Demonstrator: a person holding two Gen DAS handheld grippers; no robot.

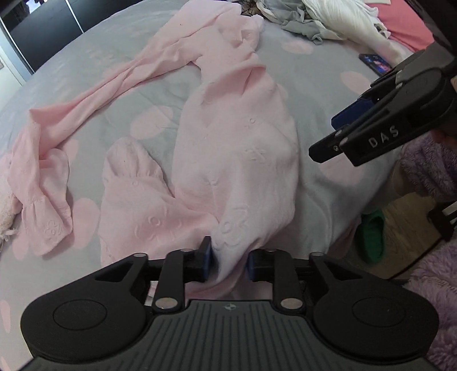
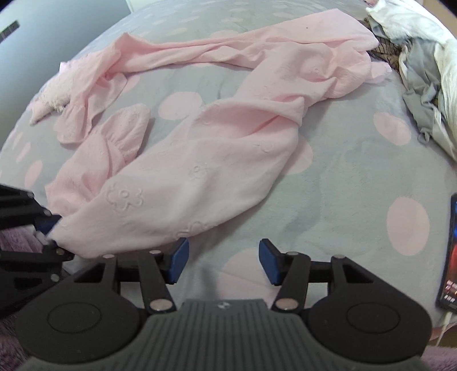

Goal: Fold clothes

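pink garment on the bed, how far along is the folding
Barely started. Done: nothing folded; the pink garment lies rumpled, sleeves sprawled. In hand: the left gripper pinches its near edge, while the right gripper is open and empty. Left: every fold, plus the grey and white pile.

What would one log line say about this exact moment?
task: fold clothes | left gripper: shut on pink garment hem | right gripper: open, empty, beside hem | surface: grey dotted bed

Grey pink-dotted bed [image 2: 342, 177] bears pink garment [image 2: 200, 159], clothes pile [image 2: 422, 57], phone [image 2: 450, 256].
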